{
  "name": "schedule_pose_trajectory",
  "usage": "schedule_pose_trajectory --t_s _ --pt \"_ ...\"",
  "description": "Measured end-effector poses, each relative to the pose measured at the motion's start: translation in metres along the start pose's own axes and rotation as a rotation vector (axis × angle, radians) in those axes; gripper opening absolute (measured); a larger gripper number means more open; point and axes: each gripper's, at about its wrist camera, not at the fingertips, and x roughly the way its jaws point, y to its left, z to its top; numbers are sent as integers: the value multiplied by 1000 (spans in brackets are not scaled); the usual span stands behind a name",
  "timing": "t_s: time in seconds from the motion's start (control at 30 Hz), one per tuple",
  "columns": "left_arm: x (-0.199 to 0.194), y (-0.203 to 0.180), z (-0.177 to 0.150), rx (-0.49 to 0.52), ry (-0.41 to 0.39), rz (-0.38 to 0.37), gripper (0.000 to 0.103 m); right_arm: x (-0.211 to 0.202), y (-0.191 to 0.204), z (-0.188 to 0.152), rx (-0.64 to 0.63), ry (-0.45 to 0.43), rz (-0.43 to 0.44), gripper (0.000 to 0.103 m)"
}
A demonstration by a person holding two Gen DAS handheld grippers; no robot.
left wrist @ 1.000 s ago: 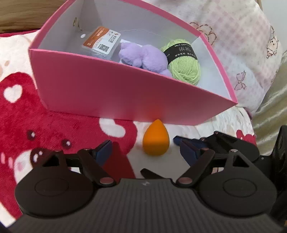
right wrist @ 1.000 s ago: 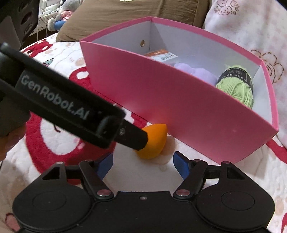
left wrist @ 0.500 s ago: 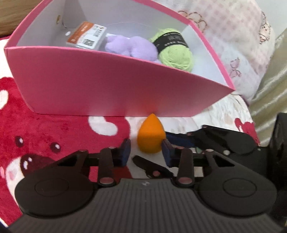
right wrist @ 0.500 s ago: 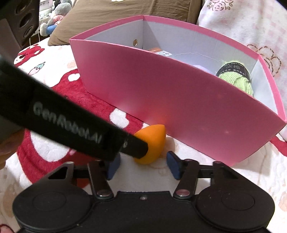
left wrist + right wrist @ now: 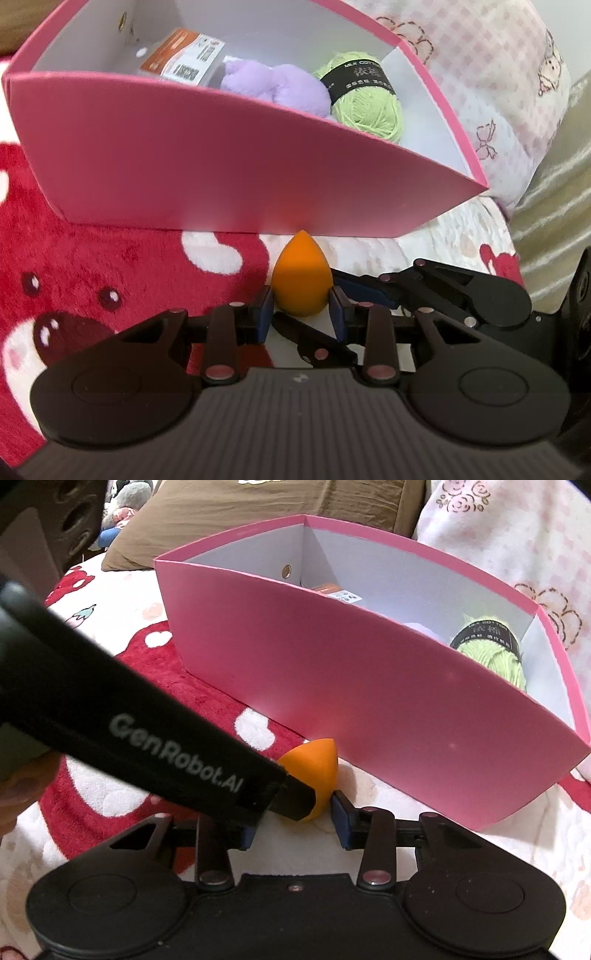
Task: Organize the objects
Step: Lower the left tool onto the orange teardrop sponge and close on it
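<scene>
An orange teardrop sponge [image 5: 302, 280] lies on the blanket against the near wall of a pink box [image 5: 207, 173]. My left gripper [image 5: 301, 314] is shut on the sponge, its blue pads touching both sides. My right gripper [image 5: 293, 825] is open right beside it; its left finger is hidden behind the left gripper's black body [image 5: 129, 734], and the sponge [image 5: 314, 764] sits just ahead of its fingers. The box [image 5: 369, 705] holds a green yarn ball [image 5: 369, 107], a purple plush [image 5: 277, 85] and an orange-labelled packet [image 5: 184, 59].
A red and white bear-print blanket [image 5: 92, 273] covers the surface. A pink patterned pillow [image 5: 498, 74] lies behind the box on the right. A brown cushion [image 5: 258, 513] lies behind the box in the right wrist view.
My left gripper has closed from wide open onto the orange sponge. My right gripper has narrowed and moved closer to the sponge and box.
</scene>
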Motion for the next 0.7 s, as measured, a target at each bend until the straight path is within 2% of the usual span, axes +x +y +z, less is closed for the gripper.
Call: schedule_pose_trajectory --t_s 0.27,0.7 --pt "-5 -2 1 -3 -1 -23 31 -3 0 2 -2 1 -1 44" --pt "-19 -5 5 71 15 -20 31 -16 3 10 -20 -22 9 44"
